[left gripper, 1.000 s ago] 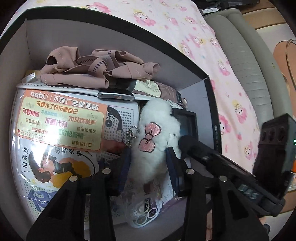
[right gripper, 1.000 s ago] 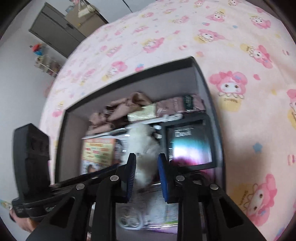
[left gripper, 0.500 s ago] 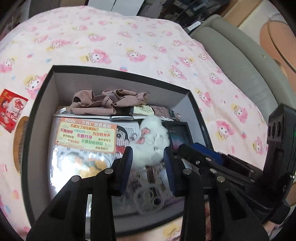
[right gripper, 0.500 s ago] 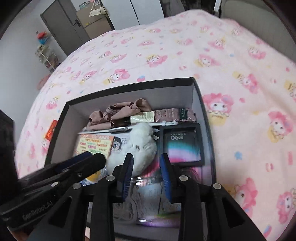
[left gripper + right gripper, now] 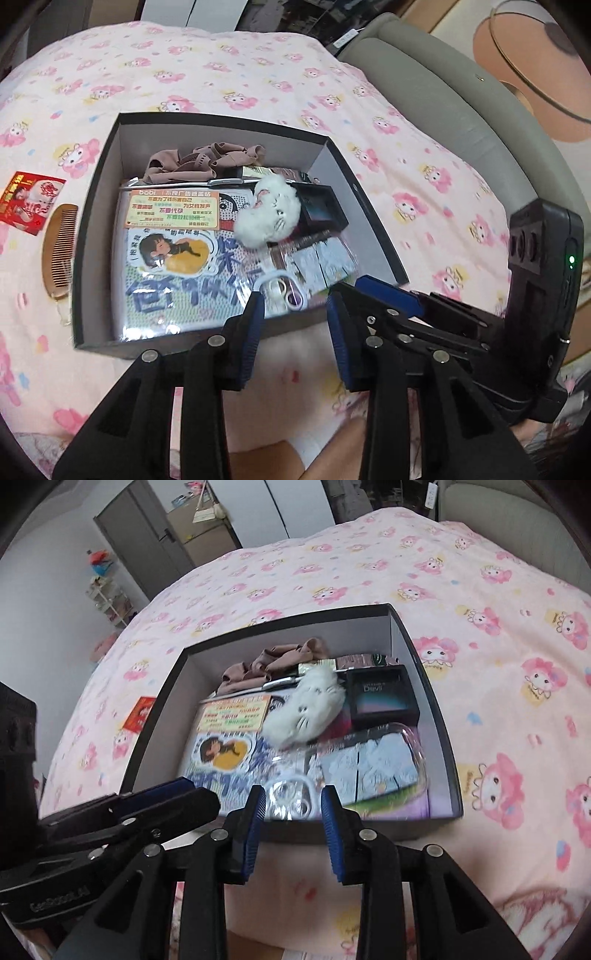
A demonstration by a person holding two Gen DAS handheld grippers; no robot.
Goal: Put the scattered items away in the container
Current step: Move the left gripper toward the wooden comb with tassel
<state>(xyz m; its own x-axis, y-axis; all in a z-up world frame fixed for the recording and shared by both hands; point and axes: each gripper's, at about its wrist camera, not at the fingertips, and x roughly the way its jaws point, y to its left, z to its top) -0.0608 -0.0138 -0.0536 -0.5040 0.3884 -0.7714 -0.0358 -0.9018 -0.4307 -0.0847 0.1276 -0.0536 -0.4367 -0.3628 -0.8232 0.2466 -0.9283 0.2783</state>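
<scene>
A black box sits on the pink bedspread. Inside lie a white plush toy, a printed sticker pack, beige fabric, a small black case and a clear phone case. My left gripper is open and empty above the box's near wall. My right gripper is open and empty at the same edge. A wooden comb and a red packet lie on the bed left of the box.
A grey padded bed edge runs along the right. A dark door and a shelf with small things stand at the far left of the room. A round wooden surface is at the far right.
Both grippers have pulled back and up from inside the box to its near edge. The white plush toy, earlier between the fingers, now lies free in the box.
</scene>
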